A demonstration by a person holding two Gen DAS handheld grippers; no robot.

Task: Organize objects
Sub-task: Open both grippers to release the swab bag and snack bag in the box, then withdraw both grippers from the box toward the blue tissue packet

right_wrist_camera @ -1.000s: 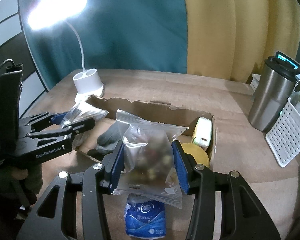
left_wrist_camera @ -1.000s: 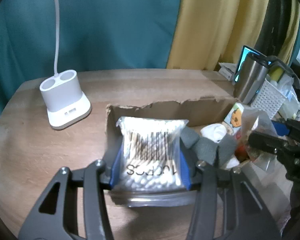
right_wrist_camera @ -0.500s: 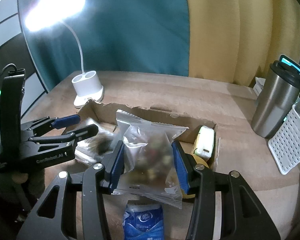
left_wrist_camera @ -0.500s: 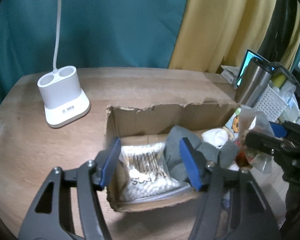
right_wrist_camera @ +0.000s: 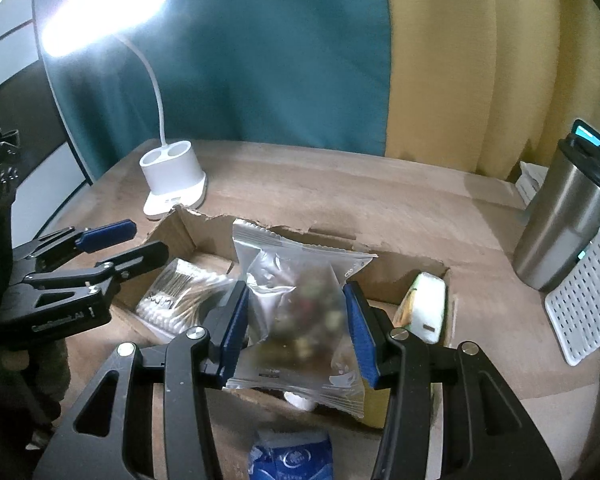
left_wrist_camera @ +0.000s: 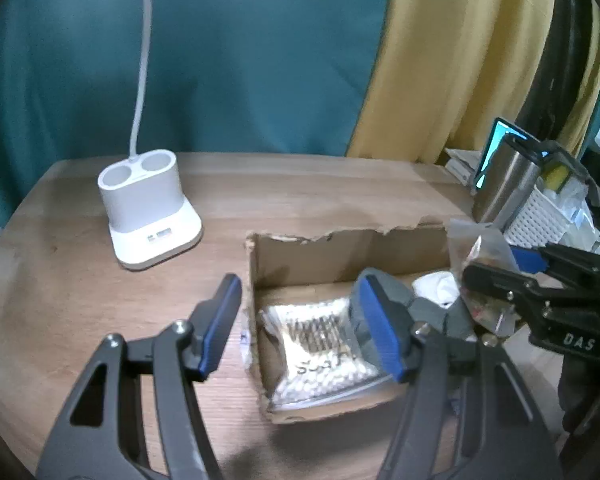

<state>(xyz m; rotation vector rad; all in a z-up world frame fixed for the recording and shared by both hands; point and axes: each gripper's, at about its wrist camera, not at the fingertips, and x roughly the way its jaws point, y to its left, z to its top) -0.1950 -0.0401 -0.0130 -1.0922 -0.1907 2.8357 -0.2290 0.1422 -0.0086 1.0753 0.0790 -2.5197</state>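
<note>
Now your left gripper (left_wrist_camera: 300,320) hangs with jaws apart and nothing gripped; they've just been opening, and the cotton swab bag (left_wrist_camera: 324,344) lies flat between them in the left end of the cardboard box (left_wrist_camera: 340,252), lower centre of frame. Your right gripper (right_wrist_camera: 296,328) is clamped on the clear snack bag (right_wrist_camera: 300,312), held upright over the box middle. White lamp base (left_wrist_camera: 148,216) sits upper left, steel tumbler (right_wrist_camera: 560,220) far right.
</note>
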